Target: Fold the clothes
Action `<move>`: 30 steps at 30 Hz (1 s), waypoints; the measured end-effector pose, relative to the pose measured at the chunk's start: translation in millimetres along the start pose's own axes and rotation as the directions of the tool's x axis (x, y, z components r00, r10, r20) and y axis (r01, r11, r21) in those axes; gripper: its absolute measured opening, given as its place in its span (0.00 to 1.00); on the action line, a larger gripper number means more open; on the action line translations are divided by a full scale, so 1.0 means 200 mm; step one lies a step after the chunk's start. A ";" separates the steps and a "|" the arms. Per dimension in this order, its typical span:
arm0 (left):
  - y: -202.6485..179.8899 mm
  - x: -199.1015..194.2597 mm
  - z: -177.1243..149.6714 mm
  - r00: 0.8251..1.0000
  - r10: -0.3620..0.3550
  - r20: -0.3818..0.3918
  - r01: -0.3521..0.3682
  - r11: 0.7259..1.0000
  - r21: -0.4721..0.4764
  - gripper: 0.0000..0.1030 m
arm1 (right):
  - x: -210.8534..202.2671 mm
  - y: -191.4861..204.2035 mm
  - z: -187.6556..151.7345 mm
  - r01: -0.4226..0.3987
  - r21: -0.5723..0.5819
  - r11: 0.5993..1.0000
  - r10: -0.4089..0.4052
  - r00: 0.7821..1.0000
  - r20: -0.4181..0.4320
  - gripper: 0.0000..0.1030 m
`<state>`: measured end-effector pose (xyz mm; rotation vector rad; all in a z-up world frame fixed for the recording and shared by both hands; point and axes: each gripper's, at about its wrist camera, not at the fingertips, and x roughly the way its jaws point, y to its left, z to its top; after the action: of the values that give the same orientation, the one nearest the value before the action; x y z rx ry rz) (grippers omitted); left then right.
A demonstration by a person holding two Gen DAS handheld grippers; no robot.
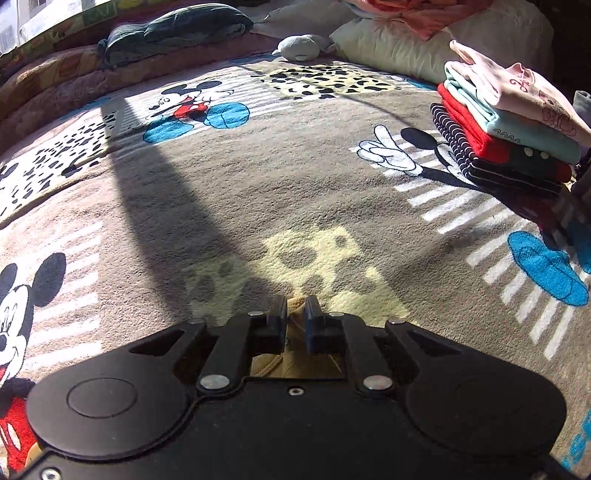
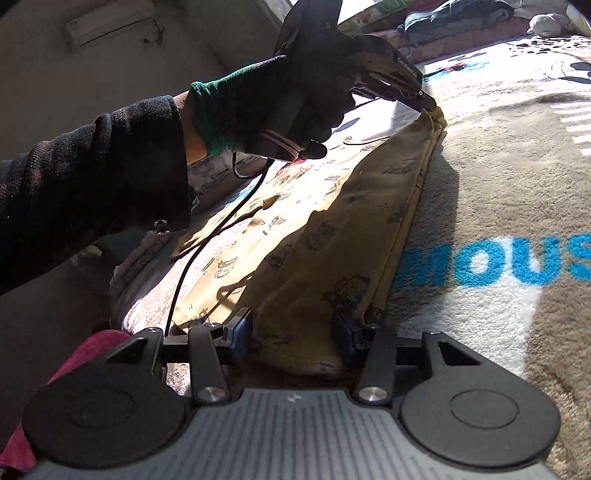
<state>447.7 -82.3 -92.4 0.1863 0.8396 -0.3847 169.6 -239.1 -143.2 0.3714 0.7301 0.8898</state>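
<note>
The left gripper (image 1: 295, 312) has its jaws nearly closed, pinching a fold of the mustard-yellow garment (image 2: 332, 221); in the left wrist view only a tan sliver of that cloth shows between and beneath the blue pads. From the right wrist view the same gripper (image 2: 430, 107) shows pinching the far corner of the garment, lifted slightly off the bed, gripped by a hand in a dark glove with a green cuff (image 2: 280, 99). A thin black cable (image 2: 207, 240) hangs from it across the cloth.

The right gripper (image 2: 293, 330) has its jaws set wide apart, with the near end of the garment bunched between them. The cloth lies against the right pad; whether the left pad touches it is hard to tell in the shadow.

The garment, printed with small dark figures, stretches between the two grippers along the near edge of the bed, over a cartoon-mouse blanket (image 1: 258, 166). Its left part runs under the dark sleeve (image 2: 92, 177) and is hidden there.

At the right edge of the bed stands a stack of folded clothes (image 1: 509, 125), pink on top, then pale blue, red and striped; its right side is cut off. A grey soft toy (image 1: 301, 46) and a dark rolled cloth (image 1: 177, 31) lie at the far edge.
</note>
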 end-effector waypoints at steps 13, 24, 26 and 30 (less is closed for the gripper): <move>0.08 0.04 0.04 0.995 -0.096 -0.033 0.091 0.987 -0.130 0.16 | 0.01 -0.02 0.00 -0.023 0.017 1.000 0.023 1.000 -0.004 0.47; 0.24 0.05 -0.07 0.994 -0.100 0.045 0.110 0.891 -0.440 0.02 | 0.01 -0.03 -0.01 -0.028 0.018 0.999 0.028 1.000 -0.009 0.46; 0.27 0.07 -0.09 0.995 -0.092 0.042 0.100 0.860 -0.500 0.02 | 0.01 -0.03 0.00 -0.028 0.017 0.999 0.028 1.000 -0.011 0.46; 0.27 0.09 -0.10 0.997 -0.073 0.018 0.072 0.842 -0.534 0.02 | 0.01 -0.03 0.00 -0.025 0.016 1.000 0.025 1.000 -0.015 0.46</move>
<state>466.3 -32.2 -119.4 -0.3692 0.9284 -0.2066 174.3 -240.2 -147.3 0.3883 0.7483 0.9121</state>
